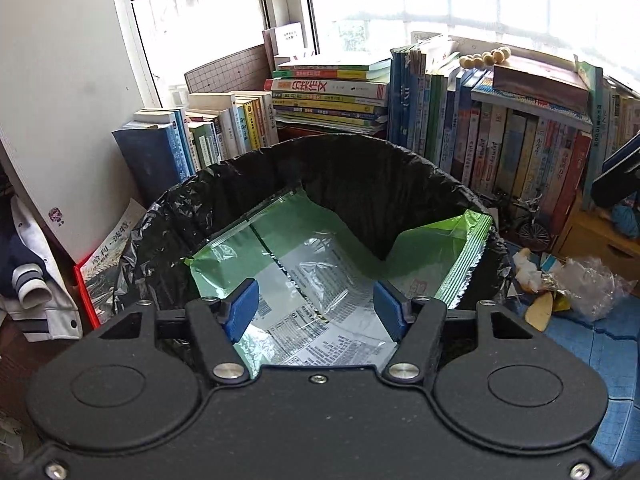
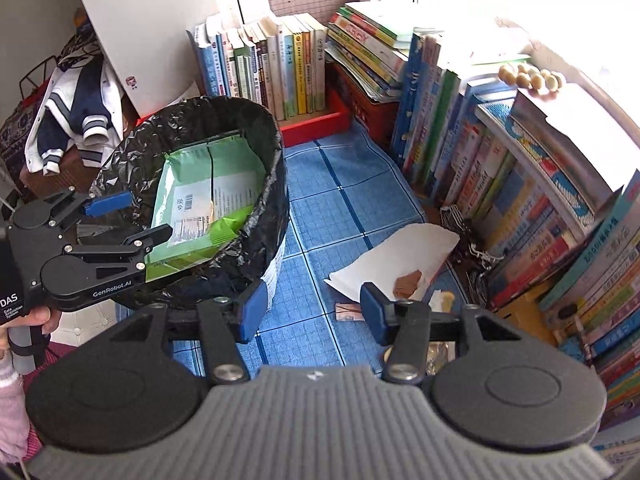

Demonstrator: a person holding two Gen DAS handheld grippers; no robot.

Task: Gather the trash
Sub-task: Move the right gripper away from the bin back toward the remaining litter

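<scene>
The left wrist view looks straight down into the trash bin, lined with a black bag, and shows the printed back of the green snack bag lying inside it. The left hand-held gripper hangs over the bin with its blue pads spread apart; the snack bag lies below and between them, and the pads do not press on it. At 3 o'clock of the bin this view shows a small heap of crumpled plastic and scraps on the floor.

The right wrist view shows what the first does not: the whole bin from the side at 10 o'clock, the left hand-held gripper above its near rim, and a white paper with a brown scrap on it at 1 o'clock. The right hand-held gripper is spread and empty above the blue mat.

The floor is covered with the blue checked mat. Rows and piles of books stand along the window wall, and a jacket lies at 10 o'clock.

The snack bag is glossy, green, with a silver seam and a barcode.
</scene>
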